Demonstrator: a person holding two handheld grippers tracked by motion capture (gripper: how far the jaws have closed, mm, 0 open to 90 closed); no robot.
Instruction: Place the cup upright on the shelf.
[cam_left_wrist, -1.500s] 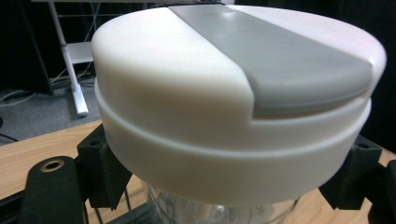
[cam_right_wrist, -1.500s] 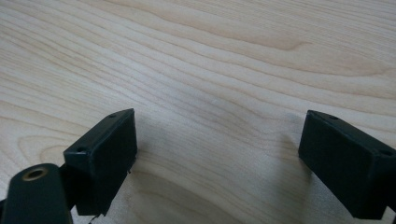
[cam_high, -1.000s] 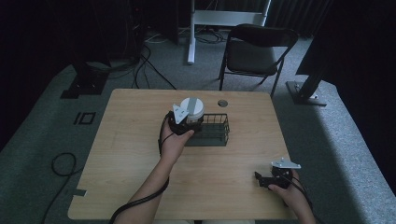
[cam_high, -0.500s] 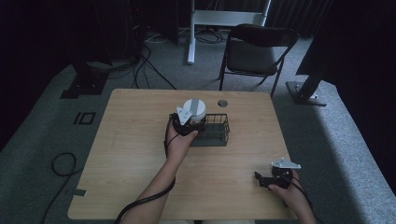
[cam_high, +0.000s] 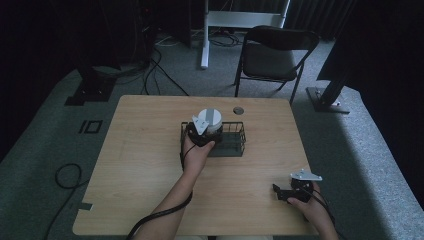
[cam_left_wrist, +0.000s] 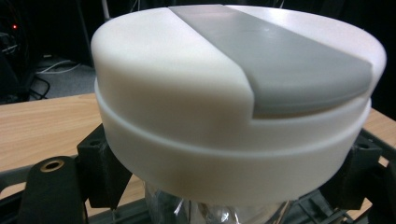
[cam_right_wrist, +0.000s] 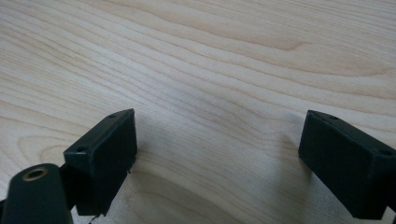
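Observation:
A clear jar with a wide white lid (cam_high: 210, 119) crossed by a grey band hangs over the left end of a black wire basket (cam_high: 235, 143). My left gripper (cam_high: 207, 132) is shut on the jar's clear body just under the lid. In the left gripper view the lid (cam_left_wrist: 233, 93) looms close, with the gripper (cam_left_wrist: 224, 191) clamped on the glass below it and the basket's rim (cam_left_wrist: 379, 141) at the right. My right gripper (cam_high: 278, 193) rests low at the table's near right, open, with bare wood between the fingers of the gripper (cam_right_wrist: 219, 158).
The wooden table (cam_high: 140, 165) has a small round grommet (cam_high: 238, 110) near its far edge. A black folding chair (cam_high: 272, 55) stands beyond the table. Cables (cam_high: 65, 177) lie on the grey floor at the left.
My left hand has carried the jar a little to the right and down, further over the basket. The right gripper has stayed where it was.

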